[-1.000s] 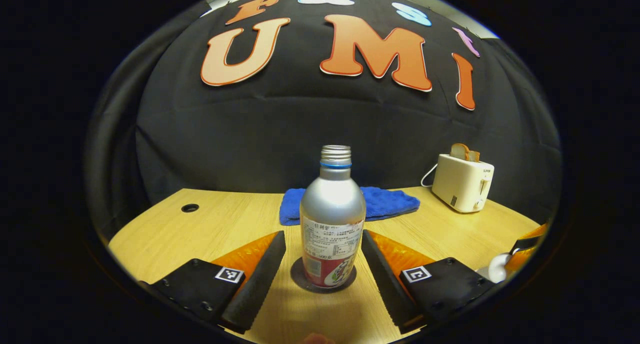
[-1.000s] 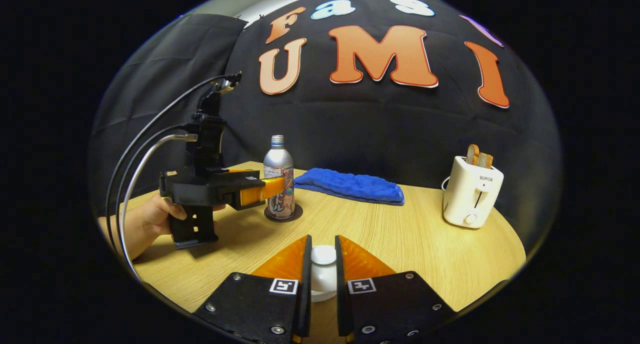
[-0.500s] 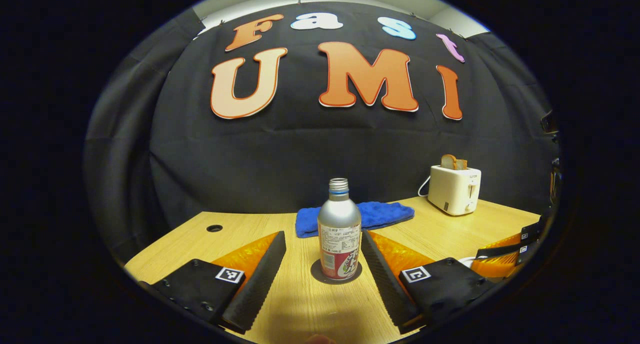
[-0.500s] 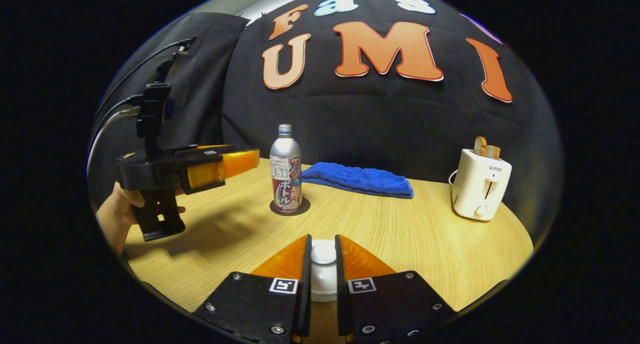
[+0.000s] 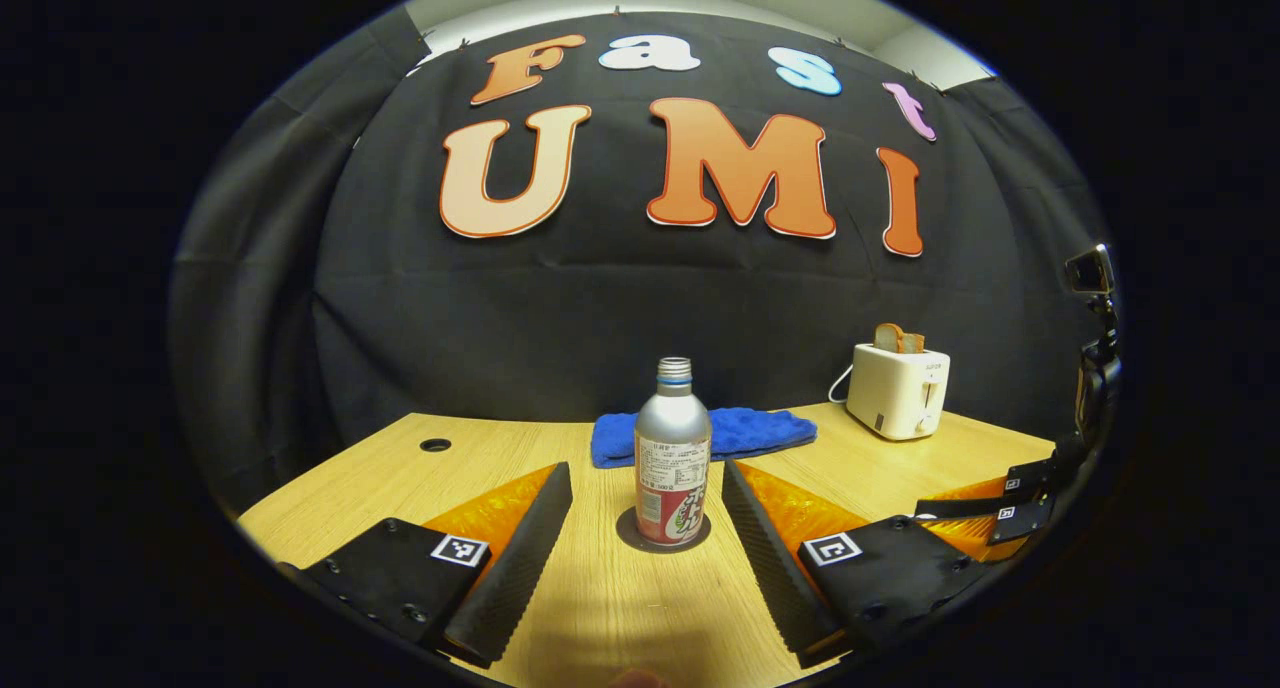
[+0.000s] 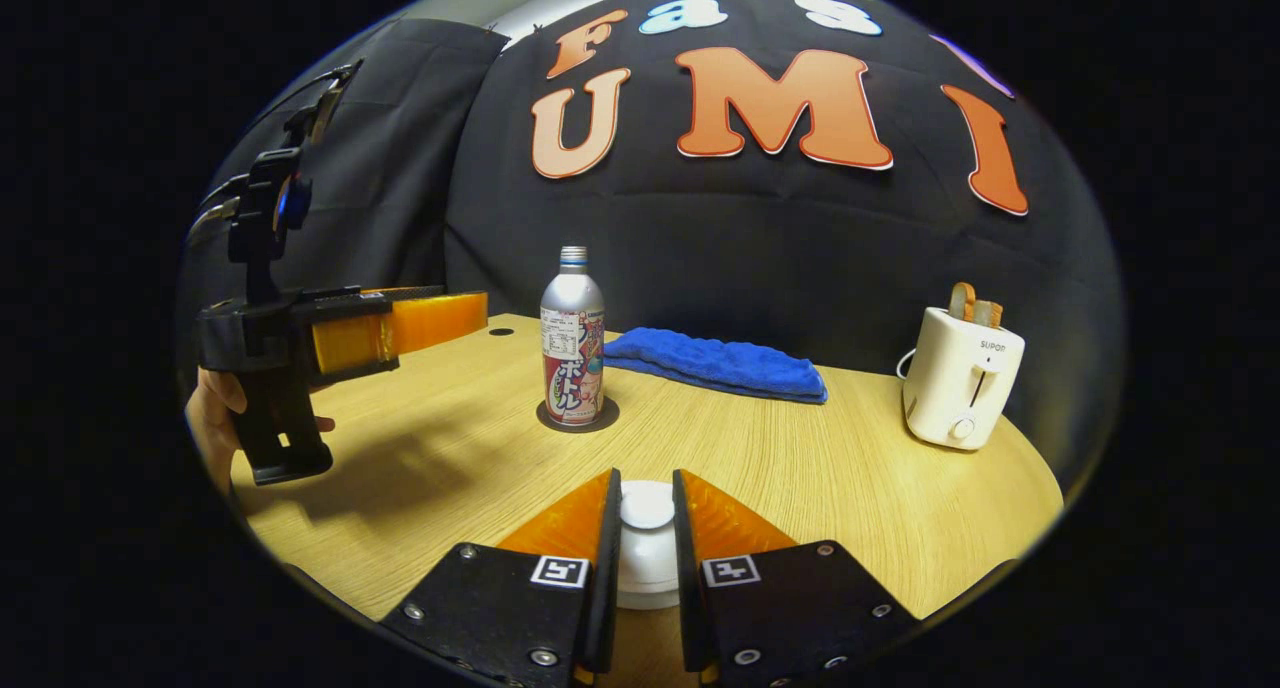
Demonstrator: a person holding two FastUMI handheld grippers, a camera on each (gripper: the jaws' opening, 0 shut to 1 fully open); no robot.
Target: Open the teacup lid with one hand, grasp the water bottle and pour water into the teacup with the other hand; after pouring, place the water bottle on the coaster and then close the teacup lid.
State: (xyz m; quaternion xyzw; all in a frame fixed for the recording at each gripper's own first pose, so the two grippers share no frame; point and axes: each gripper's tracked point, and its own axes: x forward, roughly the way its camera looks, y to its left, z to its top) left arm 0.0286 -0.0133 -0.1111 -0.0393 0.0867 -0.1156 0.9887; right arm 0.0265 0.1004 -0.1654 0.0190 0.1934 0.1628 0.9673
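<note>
Right gripper view: right hand-held gripper [image 6: 645, 548] clamped the white lid [image 6: 647, 508].
Bottle [image 5: 673, 465]: on coaster [image 5: 632, 536], beyond the wide-open left hand-held gripper [image 5: 645, 493].

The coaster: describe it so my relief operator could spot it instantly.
On the round wooden table, look in front of the blue towel for the silver water bottle. The coaster is the dark flat disc under it, the only dark round mat on the pale wood.
</note>
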